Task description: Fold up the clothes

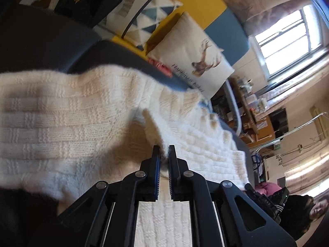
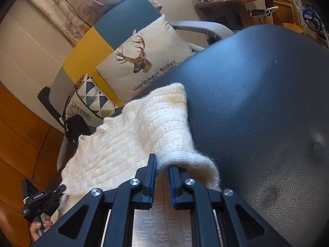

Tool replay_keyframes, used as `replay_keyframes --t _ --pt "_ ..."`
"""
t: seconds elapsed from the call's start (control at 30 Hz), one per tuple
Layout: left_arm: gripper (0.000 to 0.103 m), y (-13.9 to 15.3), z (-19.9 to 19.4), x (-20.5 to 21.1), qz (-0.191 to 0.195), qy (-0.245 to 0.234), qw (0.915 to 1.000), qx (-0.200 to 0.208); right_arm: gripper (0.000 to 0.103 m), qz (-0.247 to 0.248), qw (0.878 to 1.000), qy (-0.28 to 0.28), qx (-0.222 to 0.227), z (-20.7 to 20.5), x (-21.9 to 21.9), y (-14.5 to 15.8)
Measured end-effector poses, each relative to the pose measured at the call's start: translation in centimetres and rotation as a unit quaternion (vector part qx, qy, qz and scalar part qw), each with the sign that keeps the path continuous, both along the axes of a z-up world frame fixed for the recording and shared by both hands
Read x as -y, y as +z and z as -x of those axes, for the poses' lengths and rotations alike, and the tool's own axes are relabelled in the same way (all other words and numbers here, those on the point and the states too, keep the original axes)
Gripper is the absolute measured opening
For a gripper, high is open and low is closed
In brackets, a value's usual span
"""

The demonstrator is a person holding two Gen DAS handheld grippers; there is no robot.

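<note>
A white sweater (image 2: 131,140) is spread on a dark cushion (image 2: 257,103). Its edge is pinched by the right claw (image 2: 162,164), a fold by the left claw (image 1: 163,154). A mid-fold carry is judged; level travel is needed.

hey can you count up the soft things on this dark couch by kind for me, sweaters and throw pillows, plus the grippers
Cream knit sweater: 1
Throw pillows: 2, the deer pillow and the triangle-pattern pillow
Grippers: 2, the left gripper and the right gripper, each pinching the sweater
Total: 5
</note>
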State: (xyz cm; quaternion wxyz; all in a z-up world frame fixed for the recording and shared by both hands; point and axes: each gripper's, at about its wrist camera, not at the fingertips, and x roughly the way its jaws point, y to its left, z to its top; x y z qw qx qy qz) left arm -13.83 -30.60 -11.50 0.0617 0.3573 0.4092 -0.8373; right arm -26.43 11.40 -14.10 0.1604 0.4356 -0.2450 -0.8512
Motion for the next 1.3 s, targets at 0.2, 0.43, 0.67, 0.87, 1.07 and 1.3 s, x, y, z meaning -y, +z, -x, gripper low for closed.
replay_keyframes --t 0.2,0.43,0.67,0.87,1.07,1.3 --pt "0.006 -1.6 -1.5 0.4 0.01 0.006 0.9994 0.033 0.01 -0.004 1.0 -0.001 0.008 -0.3 -0.5 -0.5" --pt "0.006 -2.5 -1.7 0.5 0.019 0.004 0.9986 0.05 0.01 -0.009 1.0 0.002 0.017 -0.5 -1.0 -0.9" --pt "0.007 -2.1 -1.3 0.5 0.039 -0.018 0.9979 0.048 0.01 0.008 0.999 0.045 0.021 -0.2 -1.7 -1.7" --pt "0.008 -1.9 -0.5 0.6 0.032 -0.061 0.996 0.057 0.018 0.064 0.991 0.101 0.062 1.2 -2.5 -1.9" --pt "0.011 -2.4 0.3 1.3 0.005 -0.056 0.9941 0.093 0.022 0.014 0.99 0.122 0.07 3.0 -1.1 0.4" --pt "0.011 -2.2 1.8 1.4 0.006 -0.05 0.9929 0.108 0.025 -0.045 0.985 0.147 0.08 5.2 0.4 3.2"
